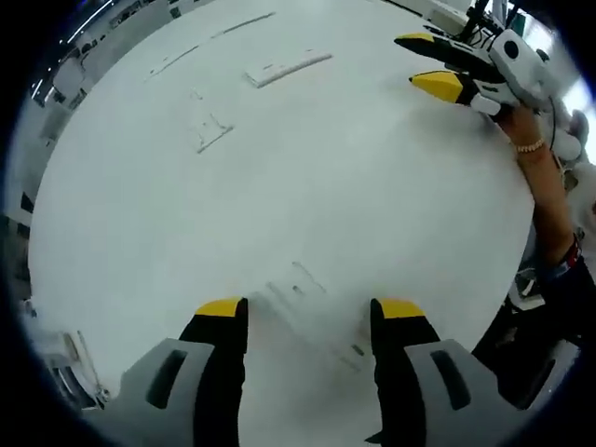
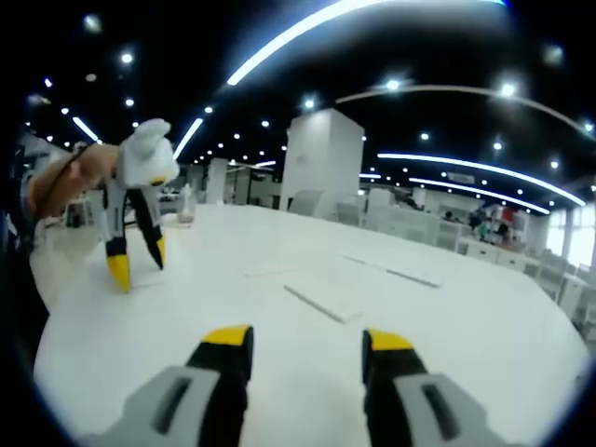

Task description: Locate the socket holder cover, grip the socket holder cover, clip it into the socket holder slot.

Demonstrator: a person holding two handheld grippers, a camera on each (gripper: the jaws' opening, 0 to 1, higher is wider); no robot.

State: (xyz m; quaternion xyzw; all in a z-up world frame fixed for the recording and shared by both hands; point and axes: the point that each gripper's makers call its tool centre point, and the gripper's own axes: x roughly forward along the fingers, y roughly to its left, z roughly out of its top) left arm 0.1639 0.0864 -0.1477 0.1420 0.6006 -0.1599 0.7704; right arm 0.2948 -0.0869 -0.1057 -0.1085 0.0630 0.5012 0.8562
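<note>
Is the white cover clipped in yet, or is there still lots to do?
Nothing looks done yet. The left gripper is open over a white flat slotted part on the white table, touching nothing. The right gripper is open and empty too, with long white strips lying loose ahead. Finding, gripping and clipping the cover are all left.

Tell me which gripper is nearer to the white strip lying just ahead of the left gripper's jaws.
Left. The left gripper hovers right over the white strip, jaws open around it. The right gripper is far off, across the white table.
</note>
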